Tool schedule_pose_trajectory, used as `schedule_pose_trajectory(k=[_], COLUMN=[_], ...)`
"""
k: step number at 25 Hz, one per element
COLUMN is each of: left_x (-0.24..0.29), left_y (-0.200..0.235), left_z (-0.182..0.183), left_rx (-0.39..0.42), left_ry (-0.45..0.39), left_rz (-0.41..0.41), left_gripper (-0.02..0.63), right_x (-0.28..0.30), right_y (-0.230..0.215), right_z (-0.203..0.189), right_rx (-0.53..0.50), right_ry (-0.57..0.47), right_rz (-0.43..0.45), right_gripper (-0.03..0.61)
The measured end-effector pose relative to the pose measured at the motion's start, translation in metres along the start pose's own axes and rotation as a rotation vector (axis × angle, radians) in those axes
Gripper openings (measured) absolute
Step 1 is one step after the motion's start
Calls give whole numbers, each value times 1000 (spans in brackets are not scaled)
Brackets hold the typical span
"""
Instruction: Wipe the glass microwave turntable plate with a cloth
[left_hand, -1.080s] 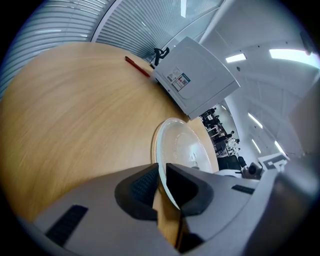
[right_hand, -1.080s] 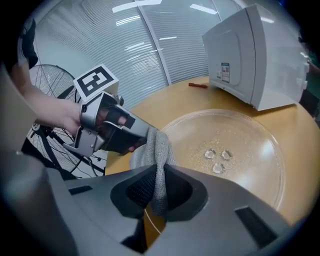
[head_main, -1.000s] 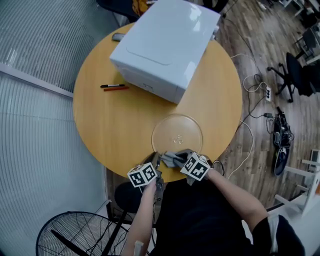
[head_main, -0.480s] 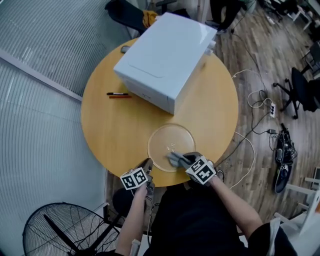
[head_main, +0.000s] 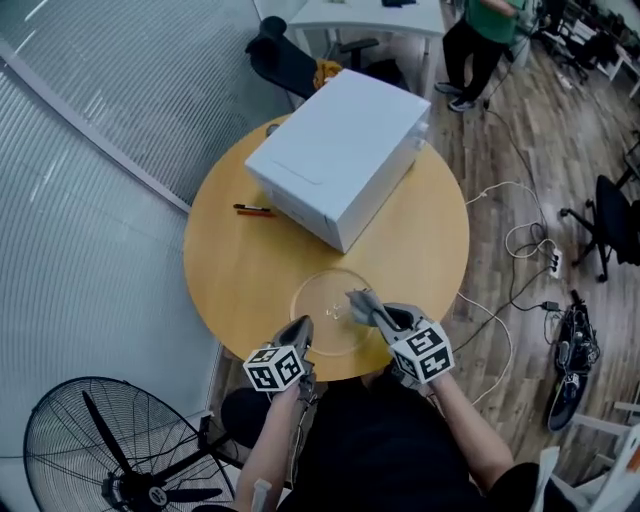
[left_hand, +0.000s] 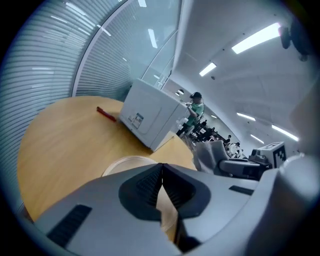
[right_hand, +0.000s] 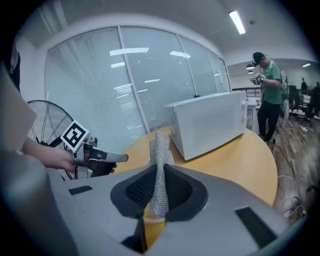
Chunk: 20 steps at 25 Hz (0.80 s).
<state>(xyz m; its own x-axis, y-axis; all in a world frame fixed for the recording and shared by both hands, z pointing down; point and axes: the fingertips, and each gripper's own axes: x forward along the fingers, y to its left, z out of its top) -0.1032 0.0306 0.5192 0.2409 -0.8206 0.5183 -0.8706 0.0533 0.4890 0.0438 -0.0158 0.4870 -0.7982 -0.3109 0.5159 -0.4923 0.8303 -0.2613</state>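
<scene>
Head view shows the plate (head_main: 318, 298) on the tabletop (head_main: 235, 265) just ahead of both grippers, the right gripper (head_main: 385, 320) nearer with fingers clamping the cloth (head_main: 362, 302) above it, the left gripper (head_main: 298, 332) with fingers just closed on nothing.

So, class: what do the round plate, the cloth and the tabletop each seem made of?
Plate: clear glass, apparently; the wood shows through.
Cloth: grey textile, mesh-like weave visible.
Tabletop: wood or wood-look laminate, smooth, faint grain, slight sheen.
</scene>
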Motion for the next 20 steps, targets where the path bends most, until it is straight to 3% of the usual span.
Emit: schedule_pose_trajectory(k=[6,12,20], left_x=[-2,-8,-12], left_y=[-90,-164,-217], left_z=[45,85,104], left_rx=[121,253,296], left_ry=[-136,-231,-262], left_rz=[-106,-182,-263], left_gripper=[-3,-3,-3], right_x=[-63,-112,-145], right_y=[-17,-28,-36], right_z=[57,93,109], right_rx=[-4,-31,-36], right_ry=[-187,-302,-377], right_rz=[-12,-2,-26], right_gripper=[44,43,34])
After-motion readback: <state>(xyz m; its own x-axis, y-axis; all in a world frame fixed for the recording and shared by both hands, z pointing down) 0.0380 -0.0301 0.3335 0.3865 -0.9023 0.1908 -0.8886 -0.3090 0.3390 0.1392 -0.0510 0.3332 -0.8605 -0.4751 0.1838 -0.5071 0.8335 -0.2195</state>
